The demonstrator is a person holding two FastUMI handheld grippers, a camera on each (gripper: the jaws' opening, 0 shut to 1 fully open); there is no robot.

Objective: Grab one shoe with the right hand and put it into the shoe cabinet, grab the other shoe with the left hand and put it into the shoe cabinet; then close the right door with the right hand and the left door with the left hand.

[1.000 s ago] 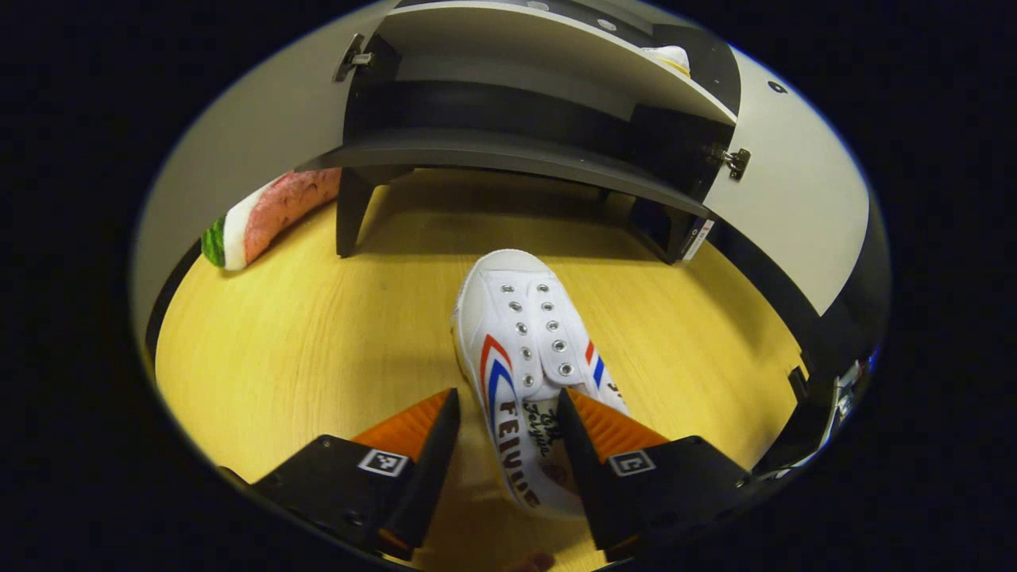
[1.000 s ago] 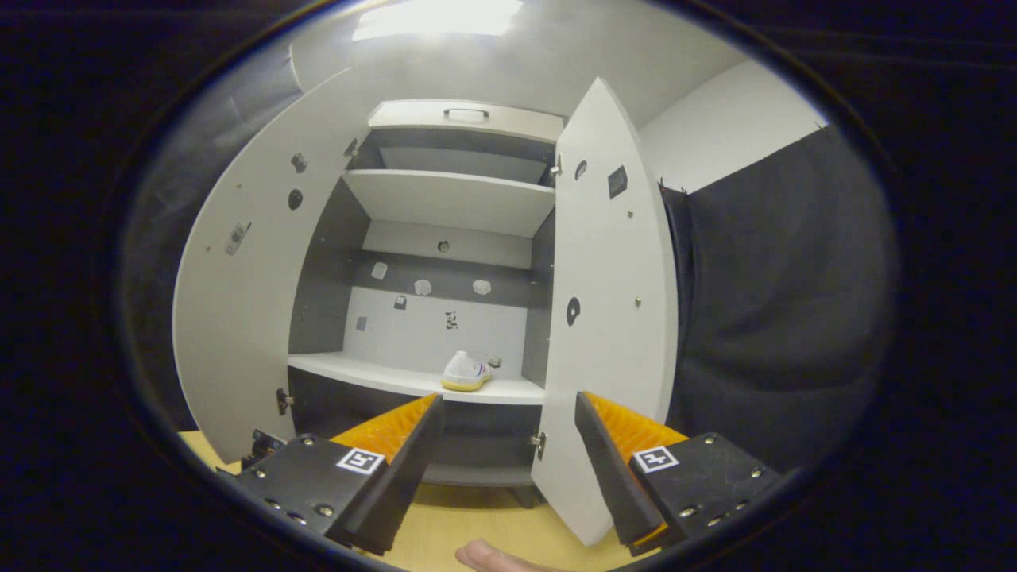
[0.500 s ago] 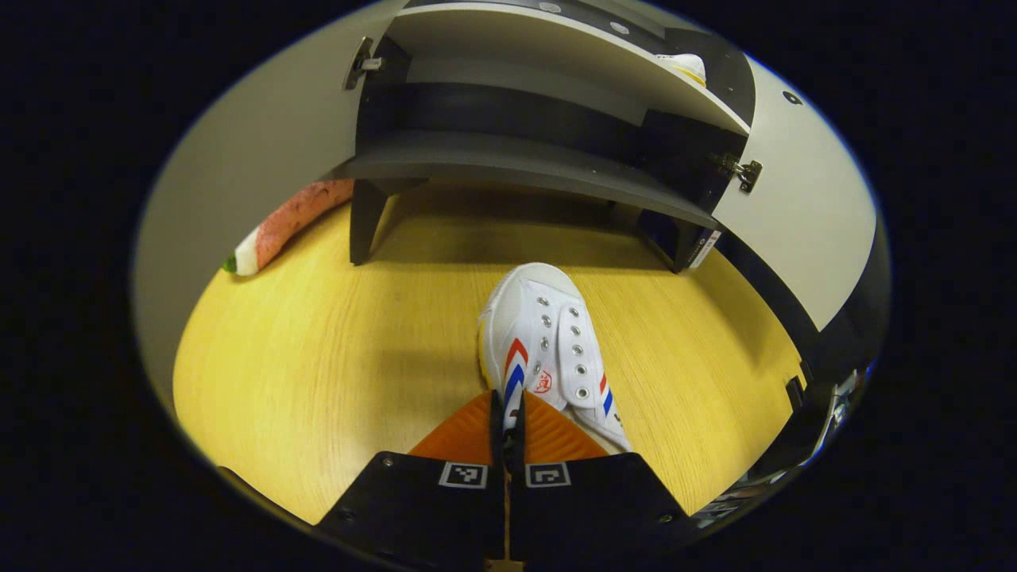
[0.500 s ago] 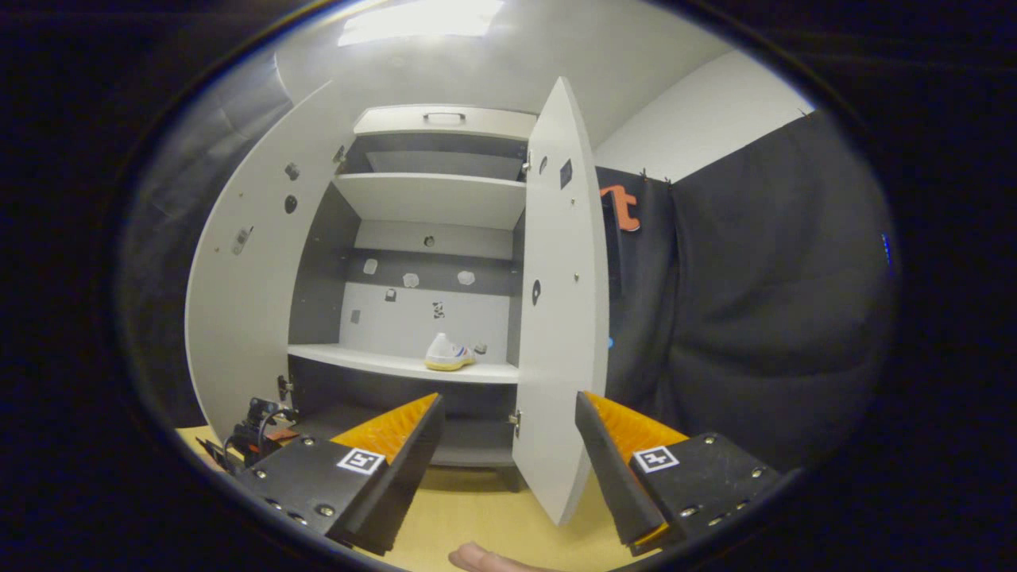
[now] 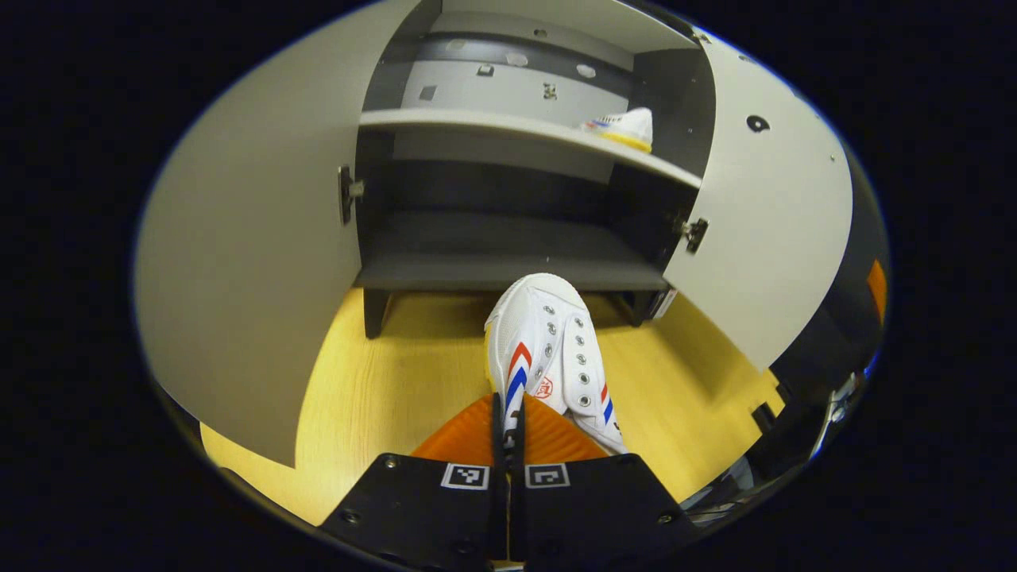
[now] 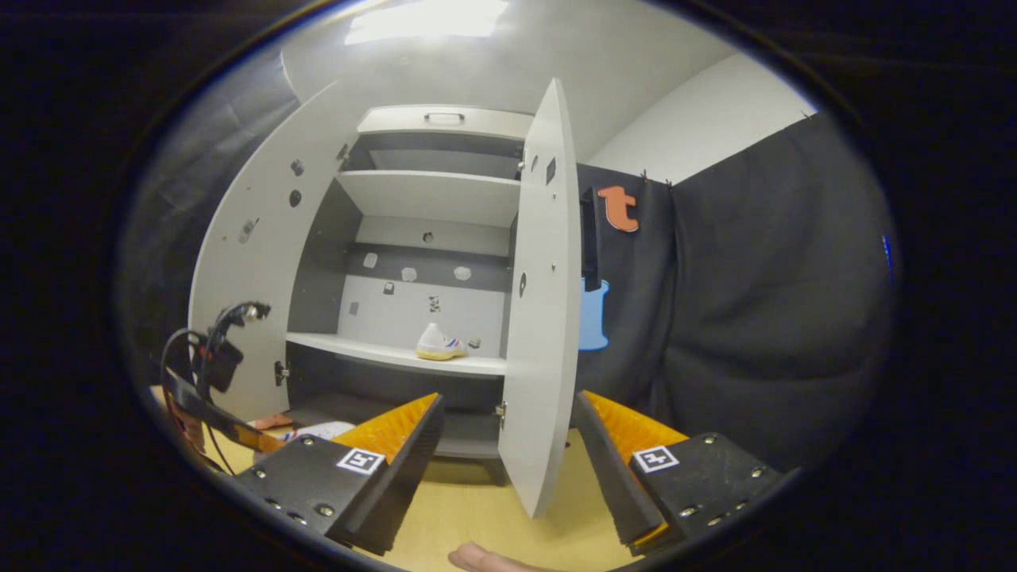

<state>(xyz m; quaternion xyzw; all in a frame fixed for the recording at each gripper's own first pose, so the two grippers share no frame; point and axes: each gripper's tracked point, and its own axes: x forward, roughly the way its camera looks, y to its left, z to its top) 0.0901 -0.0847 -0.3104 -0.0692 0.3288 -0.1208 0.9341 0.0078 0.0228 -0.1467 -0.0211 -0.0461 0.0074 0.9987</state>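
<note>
Left gripper view: our left gripper (image 5: 508, 425) pinches the heel rim of a white shoe (image 5: 548, 357) over the wooden floor (image 5: 381, 397); beyond, the shoe cabinet (image 5: 508, 270), doors open, holds the other shoe (image 5: 624, 127). Our right gripper (image 6: 508, 441) gapes empty.

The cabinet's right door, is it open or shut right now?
Open. The right door stands swung out from the cabinet, leaving the shelf and the shoe on it exposed.
</note>
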